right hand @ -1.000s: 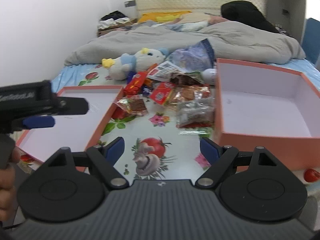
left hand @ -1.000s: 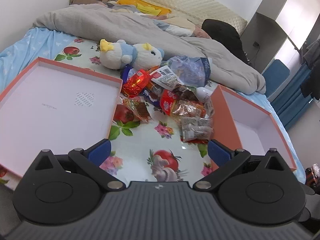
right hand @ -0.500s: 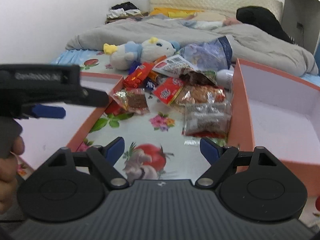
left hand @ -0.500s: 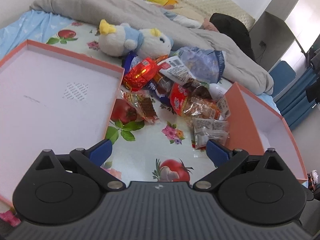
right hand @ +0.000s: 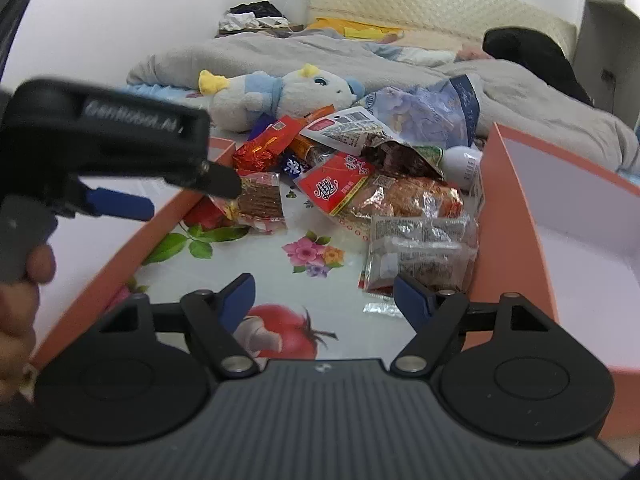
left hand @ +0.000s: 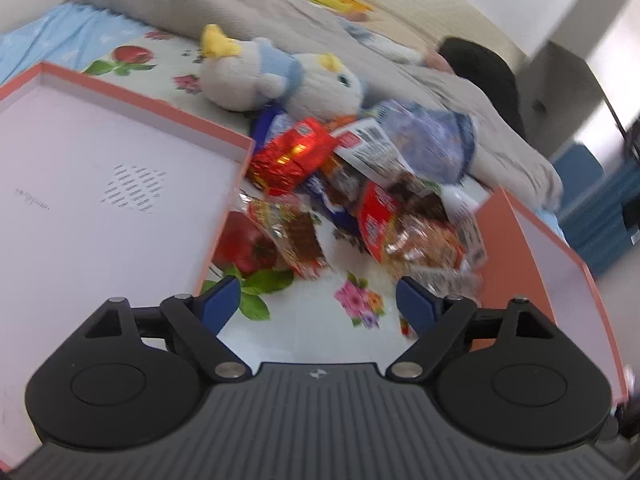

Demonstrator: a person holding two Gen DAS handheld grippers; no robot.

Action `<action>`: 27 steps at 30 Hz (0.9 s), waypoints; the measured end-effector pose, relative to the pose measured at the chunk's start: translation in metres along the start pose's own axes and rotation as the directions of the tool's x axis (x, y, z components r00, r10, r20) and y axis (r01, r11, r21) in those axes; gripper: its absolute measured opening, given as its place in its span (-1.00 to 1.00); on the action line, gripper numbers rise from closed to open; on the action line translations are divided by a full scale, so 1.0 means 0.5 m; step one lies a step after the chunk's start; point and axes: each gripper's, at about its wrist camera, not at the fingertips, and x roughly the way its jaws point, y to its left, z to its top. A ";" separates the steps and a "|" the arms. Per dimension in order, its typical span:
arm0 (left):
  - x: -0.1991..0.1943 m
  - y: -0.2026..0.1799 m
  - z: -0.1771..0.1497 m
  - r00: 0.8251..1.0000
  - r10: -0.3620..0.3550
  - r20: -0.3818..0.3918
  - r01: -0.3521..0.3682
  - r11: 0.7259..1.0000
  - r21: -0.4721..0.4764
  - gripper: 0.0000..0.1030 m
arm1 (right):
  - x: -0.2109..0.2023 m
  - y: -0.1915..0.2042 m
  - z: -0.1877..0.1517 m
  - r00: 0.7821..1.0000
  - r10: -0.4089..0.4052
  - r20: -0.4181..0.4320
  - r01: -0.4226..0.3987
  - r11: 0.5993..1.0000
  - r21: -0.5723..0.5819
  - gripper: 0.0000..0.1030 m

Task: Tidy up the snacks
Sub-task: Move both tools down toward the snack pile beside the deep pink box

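A pile of snack packets lies on the flowered sheet between two orange boxes. In it are a red foil packet (left hand: 292,156), a brown packet (left hand: 296,236), a red printed packet (right hand: 340,184) and a clear packet (right hand: 420,252). My left gripper (left hand: 319,304) hovers low before the brown packet, its jaws closing with nothing between them. My right gripper (right hand: 326,296) hangs just short of the clear packet, its jaws also closing on nothing. The left tool's black housing (right hand: 100,132) and the hand holding it show at the left of the right wrist view.
The shallow left box (left hand: 120,92) and the deeper right box (right hand: 508,208) both show bare white floors. A plush toy (left hand: 272,76), a blue-purple bag (left hand: 428,140) and a white bottle (right hand: 460,162) lie behind the pile. A grey blanket (right hand: 280,56) covers the far bed.
Both grippers have sunk and come closer to the snack pile, which now looks larger. The fingers of each stand a little nearer together than before.
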 end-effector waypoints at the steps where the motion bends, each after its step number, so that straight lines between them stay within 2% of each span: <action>1: 0.004 -0.001 -0.001 1.000 0.002 -0.005 -0.002 1.000 -0.012 0.67 | 0.006 0.001 0.000 1.000 -0.015 -0.006 0.015 1.000 0.005 0.50; 3: 0.012 -0.008 -0.004 1.000 -0.024 -0.020 0.024 1.000 0.010 0.63 | 0.018 -0.002 0.000 1.000 -0.007 -0.012 0.008 1.000 0.017 0.50; 5: 0.021 -0.011 -0.007 1.000 0.001 -0.016 -0.001 1.000 0.022 0.63 | 0.034 0.001 -0.001 0.999 -0.025 -0.038 0.024 1.000 -0.014 0.50; 13: 0.065 -0.007 -0.003 0.999 -0.043 -0.031 0.043 0.999 0.004 0.55 | 0.065 0.007 0.000 0.998 -0.063 -0.012 0.062 0.995 -0.081 0.50; 18: 0.096 0.003 0.001 0.999 -0.032 -0.043 0.032 0.999 -0.016 0.42 | 0.094 0.008 0.011 0.995 -0.095 -0.010 0.094 0.991 -0.100 0.50; 23: 0.120 0.011 0.014 0.999 -0.026 -0.033 0.024 0.998 -0.051 0.41 | 0.119 0.004 0.013 0.992 -0.127 -0.011 0.124 0.983 -0.137 0.50; 27: 0.140 0.011 0.020 1.000 0.019 -0.006 -0.019 0.999 -0.042 0.41 | 0.138 0.002 0.014 0.991 -0.136 -0.016 0.131 0.979 -0.157 0.49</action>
